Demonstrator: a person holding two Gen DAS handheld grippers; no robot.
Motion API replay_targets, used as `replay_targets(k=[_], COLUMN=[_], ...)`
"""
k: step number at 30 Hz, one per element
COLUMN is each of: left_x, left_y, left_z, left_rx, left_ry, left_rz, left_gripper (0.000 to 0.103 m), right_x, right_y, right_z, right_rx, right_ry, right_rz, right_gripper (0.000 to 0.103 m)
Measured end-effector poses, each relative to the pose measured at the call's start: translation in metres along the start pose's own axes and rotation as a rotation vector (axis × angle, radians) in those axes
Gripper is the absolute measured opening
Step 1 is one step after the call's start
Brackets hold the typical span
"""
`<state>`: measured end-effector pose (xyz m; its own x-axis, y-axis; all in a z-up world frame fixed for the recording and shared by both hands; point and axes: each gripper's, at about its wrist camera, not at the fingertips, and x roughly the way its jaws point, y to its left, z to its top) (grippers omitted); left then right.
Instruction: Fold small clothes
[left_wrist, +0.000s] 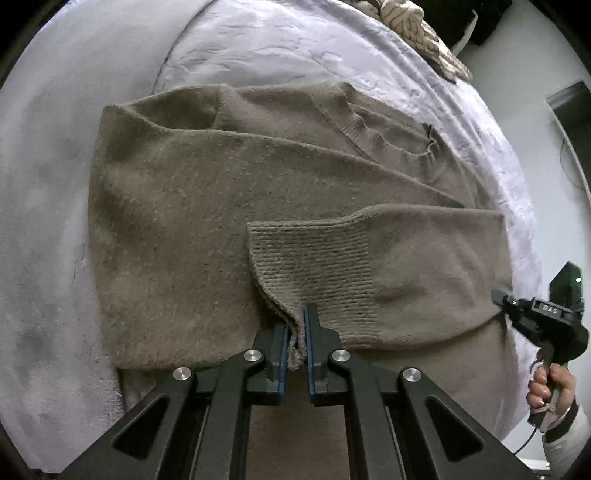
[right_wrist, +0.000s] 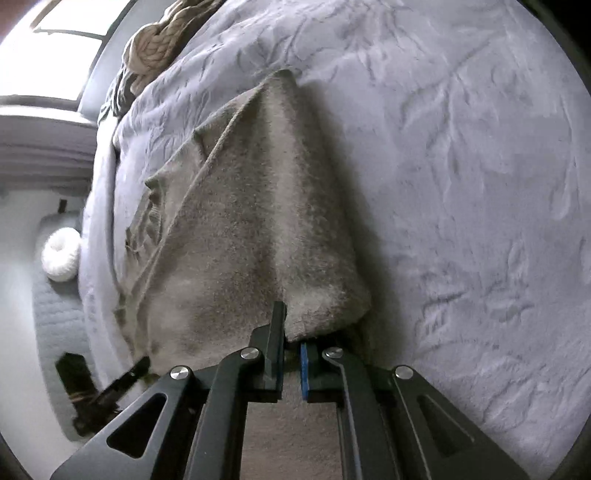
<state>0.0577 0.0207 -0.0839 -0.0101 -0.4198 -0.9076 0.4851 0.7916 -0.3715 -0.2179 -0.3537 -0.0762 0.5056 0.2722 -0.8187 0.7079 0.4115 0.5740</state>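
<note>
A taupe knit sweater (left_wrist: 192, 221) lies on a pale lilac bedspread (left_wrist: 258, 44), its neckline at the far right. One sleeve is folded across the body, its ribbed cuff (left_wrist: 310, 258) near me. My left gripper (left_wrist: 296, 325) is shut on the cuff's edge. In the right wrist view the sweater (right_wrist: 243, 229) rises as a lifted fold, and my right gripper (right_wrist: 291, 332) is shut on its near edge. The right gripper also shows in the left wrist view (left_wrist: 496, 295), at the sweater's right edge. The left gripper shows in the right wrist view (right_wrist: 142, 363) at the lower left.
A chunky beige knit throw (left_wrist: 417, 29) lies at the far end of the bed, also in the right wrist view (right_wrist: 155, 48). A white round pouf (right_wrist: 61, 258) stands on the floor beside the bed. The bed's edge runs along the right in the left wrist view.
</note>
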Motion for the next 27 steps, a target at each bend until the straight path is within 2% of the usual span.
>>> replay_targets(k=[3,4,5,7,8,10,13,15,18,19,20,21,23,25,27], left_x=[-0.009,-0.012,-0.016,-0.024,-0.028,-0.035,-0.045,-0.048,-0.044,-0.039,-0.033,-0.027,-0.016,-0.004,0.006], left_y=[0.007,0.009,0.011,0.017,0.021,0.028,0.028,0.02,0.002,-0.005,-0.011,-0.018,-0.024,-0.03,-0.032], left_z=[-0.002,-0.003,-0.004,-0.005,-0.004,-0.002,0.004,0.01,0.019,0.021,0.023,0.024,0.026,0.024,0.022], left_rx=[-0.015,-0.012,-0.005,-0.006,-0.011,-0.028,-0.047,-0.038,-0.01,-0.002,0.01,0.016,0.023,0.029,0.037], left_ry=[-0.01,-0.014,-0.015,-0.02,-0.022,-0.026,-0.053,-0.077,-0.09,-0.088,-0.085,-0.082,-0.066,-0.053,-0.043], left_rz=[0.025,0.05,0.079,0.122,0.131,0.144,0.135,0.121,0.102,0.095,0.085,0.083,0.081,0.092,0.121], left_gripper=[0.009,0.009,0.009,0.009,0.009,0.009,0.009,0.009,0.009,0.009,0.009,0.009,0.009,0.009,0.009], right_x=[-0.009,-0.014,-0.02,-0.038,-0.047,-0.059,-0.063,-0.052,-0.027,-0.019,-0.011,-0.003,-0.002,-0.015,-0.029], right_y=[0.001,0.002,0.007,0.008,0.009,0.008,-0.008,-0.023,-0.035,-0.037,-0.037,-0.036,-0.025,0.0,0.024], right_z=[-0.008,-0.011,-0.015,-0.019,-0.017,-0.008,0.022,0.043,0.064,0.068,0.071,0.073,0.074,0.074,0.071], right_rx=[-0.017,-0.034,-0.05,-0.048,-0.046,-0.043,0.008,0.062,0.112,0.126,0.144,0.162,0.138,0.007,-0.142], right_ry=[0.033,0.041,0.049,0.024,-0.01,-0.071,-0.146,-0.15,-0.097,-0.071,-0.039,0.002,0.021,-0.024,-0.084], right_rz=[-0.019,-0.031,-0.034,0.037,0.079,0.107,0.089,0.072,0.121,0.146,0.191,0.246,0.276,0.201,0.085], right_gripper=[0.02,0.03,0.045,0.058,0.058,0.058,0.058,0.058,0.058,0.048,0.024,0.012,0.009,0.009,0.009])
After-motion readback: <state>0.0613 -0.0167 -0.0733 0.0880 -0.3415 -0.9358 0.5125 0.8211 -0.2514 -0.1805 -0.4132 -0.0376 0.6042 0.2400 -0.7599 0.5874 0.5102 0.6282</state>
